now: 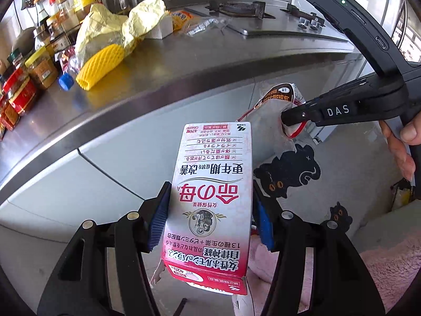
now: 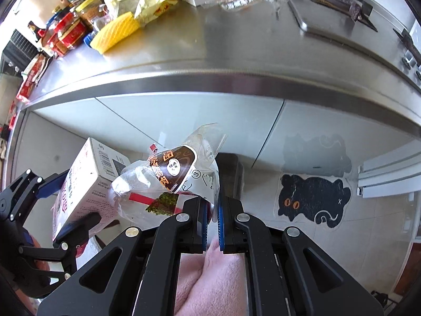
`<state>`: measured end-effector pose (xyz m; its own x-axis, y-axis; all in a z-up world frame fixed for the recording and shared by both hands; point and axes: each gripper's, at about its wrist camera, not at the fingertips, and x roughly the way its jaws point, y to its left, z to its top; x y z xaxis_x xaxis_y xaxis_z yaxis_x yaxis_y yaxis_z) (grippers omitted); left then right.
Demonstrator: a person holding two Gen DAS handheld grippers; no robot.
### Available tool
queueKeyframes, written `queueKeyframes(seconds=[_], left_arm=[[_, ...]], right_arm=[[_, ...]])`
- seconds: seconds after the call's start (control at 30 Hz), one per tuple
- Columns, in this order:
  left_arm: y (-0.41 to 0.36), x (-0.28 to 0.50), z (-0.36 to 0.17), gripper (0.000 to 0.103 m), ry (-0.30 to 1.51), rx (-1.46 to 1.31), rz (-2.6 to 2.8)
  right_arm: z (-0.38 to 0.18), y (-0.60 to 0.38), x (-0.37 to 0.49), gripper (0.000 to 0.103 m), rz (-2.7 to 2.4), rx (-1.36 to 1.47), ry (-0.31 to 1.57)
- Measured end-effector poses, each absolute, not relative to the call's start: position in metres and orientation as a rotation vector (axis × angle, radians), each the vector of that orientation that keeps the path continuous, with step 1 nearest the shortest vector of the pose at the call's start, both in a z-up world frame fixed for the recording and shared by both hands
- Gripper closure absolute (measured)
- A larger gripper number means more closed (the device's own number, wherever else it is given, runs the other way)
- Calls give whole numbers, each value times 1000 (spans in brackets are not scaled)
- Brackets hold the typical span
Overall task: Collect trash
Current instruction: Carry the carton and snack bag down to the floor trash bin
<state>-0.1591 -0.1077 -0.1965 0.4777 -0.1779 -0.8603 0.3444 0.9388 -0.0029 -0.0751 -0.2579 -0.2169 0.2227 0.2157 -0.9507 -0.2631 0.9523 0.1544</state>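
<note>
Two grippers hung off the counter's (image 2: pixel 210 79) front edge, each loaded. Blue ribbed pads of the left gripper (image 1: pixel 210 218) pinched a stiff white-and-pink carton (image 1: pixel 213 197) by its sides, its bottom end cut off by the frame. Nearly pressed together, the right gripper (image 2: pixel 212 218) nipped a crinkled clear wrapper (image 2: pixel 179 179) with a brown label; its far side stayed hidden. Beyond, the brushed steel held crumpled yellow paper (image 1: pixel 110 26), a ridged yellow foam sleeve (image 1: pixel 101 65) and blurred jars (image 1: pixel 42 68).
</note>
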Motion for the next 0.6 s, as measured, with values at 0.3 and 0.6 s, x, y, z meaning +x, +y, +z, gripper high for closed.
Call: queueKeyframes(seconds=[0.3, 0.6], left_arm=[[-100, -141, -312, 48, 1173, 26, -239], [-93, -113, -420, 46, 1291, -134, -164]], right_arm=[[-336, -258, -66, 95, 322, -20, 1343], [-440, -250, -35, 95, 269, 41, 1441]])
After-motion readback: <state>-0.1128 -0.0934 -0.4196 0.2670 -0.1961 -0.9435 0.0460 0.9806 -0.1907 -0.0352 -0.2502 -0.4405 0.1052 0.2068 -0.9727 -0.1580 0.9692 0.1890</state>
